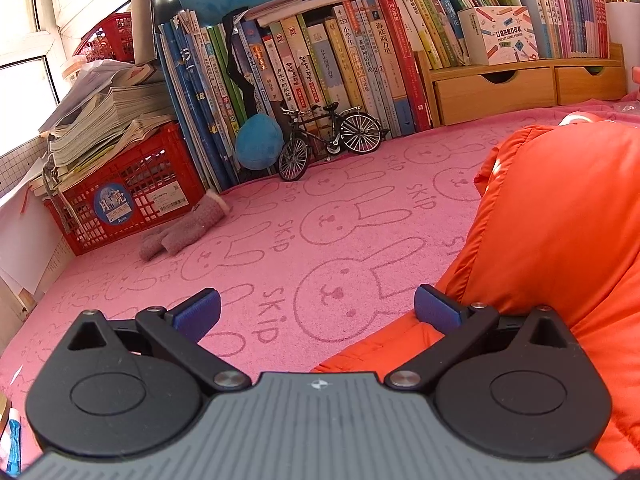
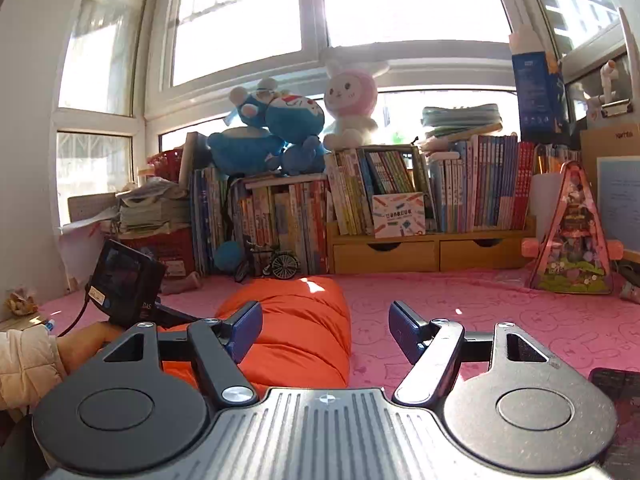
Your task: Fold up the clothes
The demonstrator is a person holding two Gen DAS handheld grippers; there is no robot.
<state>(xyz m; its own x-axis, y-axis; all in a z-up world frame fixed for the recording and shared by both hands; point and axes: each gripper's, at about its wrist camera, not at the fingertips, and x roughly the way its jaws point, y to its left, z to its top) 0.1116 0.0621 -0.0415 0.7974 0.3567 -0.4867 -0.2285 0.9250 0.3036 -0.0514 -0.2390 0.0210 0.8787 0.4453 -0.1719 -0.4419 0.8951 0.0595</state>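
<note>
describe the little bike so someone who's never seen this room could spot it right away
Find the long row of upright books at the back of the pink bunny-print blanket. At their foot, just right of a round blue plush ball, stands the miniature bicycle. It is the only black metal thing with spoked wheels among soft toys and paper.

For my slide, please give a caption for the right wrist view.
Open right gripper above the pink blanket, beside a folded orange jacket.
</note>
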